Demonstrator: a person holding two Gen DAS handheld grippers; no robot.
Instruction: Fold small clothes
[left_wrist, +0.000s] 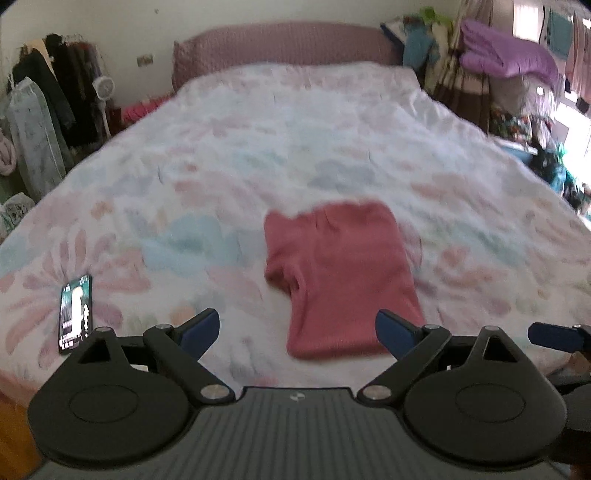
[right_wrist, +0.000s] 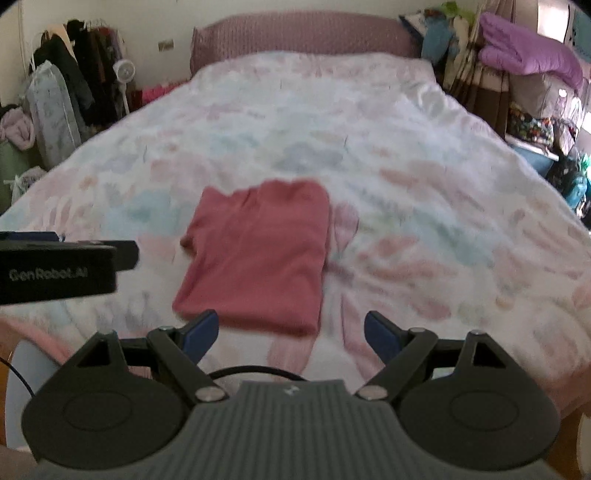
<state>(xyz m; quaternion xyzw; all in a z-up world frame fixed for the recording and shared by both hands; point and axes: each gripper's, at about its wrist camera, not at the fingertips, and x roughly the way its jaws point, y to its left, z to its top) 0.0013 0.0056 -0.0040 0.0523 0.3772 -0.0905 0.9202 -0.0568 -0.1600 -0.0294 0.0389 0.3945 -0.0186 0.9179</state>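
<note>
A red garment (left_wrist: 340, 280) is laid flat on a bed (left_wrist: 258, 147) covered with a pale floral quilt, near the bed's near edge. It is folded into a compact rectangle, with one short sleeve showing at its left side. The left hand-held gripper (left_wrist: 297, 332) is held just short of the garment's near edge, its jaws spread wide and nothing gripped between them. The right hand-held gripper (right_wrist: 291, 332) is likewise released and empty, poised over the garment's near right corner. Both appear to be held clear so that the fold is left undisturbed; the folding looks largely complete. A phone (left_wrist: 75, 314) is lying on the quilt to the left, well apart from the garment. Clothes racks are seen beyond the bed.
</note>
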